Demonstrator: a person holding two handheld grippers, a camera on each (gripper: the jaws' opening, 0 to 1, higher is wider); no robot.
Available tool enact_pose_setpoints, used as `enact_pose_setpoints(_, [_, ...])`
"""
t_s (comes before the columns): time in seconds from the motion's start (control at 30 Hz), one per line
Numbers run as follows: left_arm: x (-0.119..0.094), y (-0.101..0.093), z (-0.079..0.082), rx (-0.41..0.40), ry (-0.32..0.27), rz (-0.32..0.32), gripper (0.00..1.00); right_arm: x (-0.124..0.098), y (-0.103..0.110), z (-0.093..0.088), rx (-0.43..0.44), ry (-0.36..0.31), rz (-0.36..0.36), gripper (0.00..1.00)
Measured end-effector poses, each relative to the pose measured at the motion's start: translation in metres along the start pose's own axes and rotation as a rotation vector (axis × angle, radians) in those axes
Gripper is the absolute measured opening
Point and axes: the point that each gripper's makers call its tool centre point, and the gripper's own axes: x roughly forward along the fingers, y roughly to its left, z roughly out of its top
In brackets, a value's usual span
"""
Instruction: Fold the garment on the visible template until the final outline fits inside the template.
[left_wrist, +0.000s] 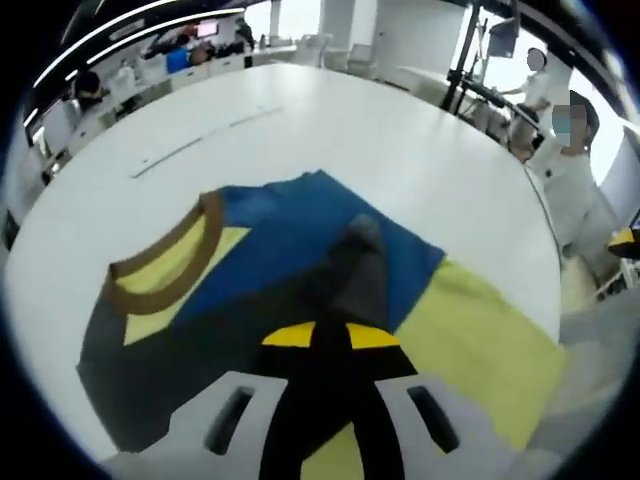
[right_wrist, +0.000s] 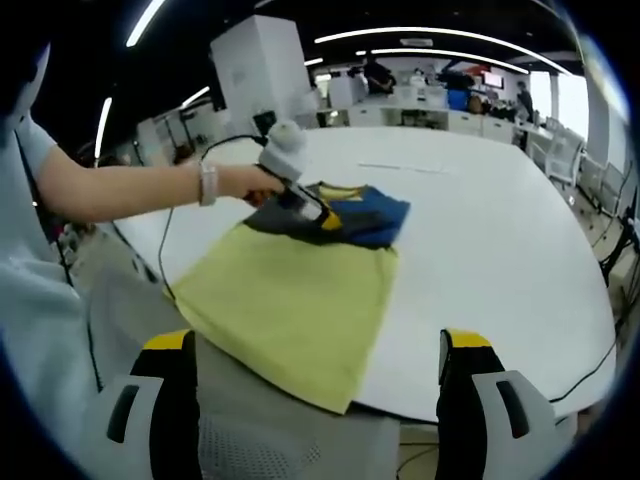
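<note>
Right gripper view: right gripper (right_wrist: 315, 400) jaws spread; left gripper (right_wrist: 318, 212) pinches garment (right_wrist: 290, 300).

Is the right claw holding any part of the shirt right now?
No, the right claw is open and empty, with the yellow-and-blue shirt lying beyond its tips.

Left gripper (left_wrist: 352, 250) fingers pinched together, forearm (right_wrist: 120, 190) outstretched; right gripper (right_wrist: 315, 365) fingers wide apart.
</note>
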Motion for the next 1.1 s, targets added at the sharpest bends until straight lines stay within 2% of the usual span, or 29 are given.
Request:
enact_pose_setpoints(0.23, [-0.001, -0.011, 0.009, 0.012, -0.022, -0.03, 0.07, -0.001, -0.001, 0.0, -0.001, 0.002, -0.005, 1.0])
enact_pose_setpoints(0.33, [0.001, -0.019, 0.008, -0.005, -0.02, -0.063, 0.07, -0.001, 0.0, 0.0, -0.002, 0.0, -0.004, 1.0])
enact_pose_setpoints(0.4, [0.002, -0.021, 0.006, 0.004, -0.019, -0.064, 0.07, -0.001, 0.0, -0.001, -0.001, 0.002, -0.005, 1.0])
enact_pose_setpoints(0.5, [-0.001, -0.005, 0.006, -0.009, -0.037, 0.0, 0.1, -0.003, -0.001, -0.001, 0.002, -0.002, -0.008, 1.0])
enact_pose_setpoints(0.57, [-0.003, 0.001, 0.002, -0.03, -0.02, -0.002, 0.14, -0.003, -0.001, -0.002, 0.004, 0.0, -0.009, 1.0])
enact_pose_setpoints(0.63, [-0.003, 0.005, 0.002, -0.029, -0.029, 0.012, 0.16, -0.003, -0.001, -0.004, 0.007, 0.005, -0.011, 1.0])
enact_pose_setpoints(0.87, [0.001, 0.012, 0.011, -0.091, -0.065, 0.014, 0.15, 0.0, 0.001, -0.002, 0.005, 0.006, 0.0, 1.0])
enact_pose_setpoints(1.1, [0.011, 0.013, 0.013, -0.118, -0.056, -0.004, 0.13, -0.002, -0.003, -0.003, 0.011, 0.017, -0.009, 1.0])
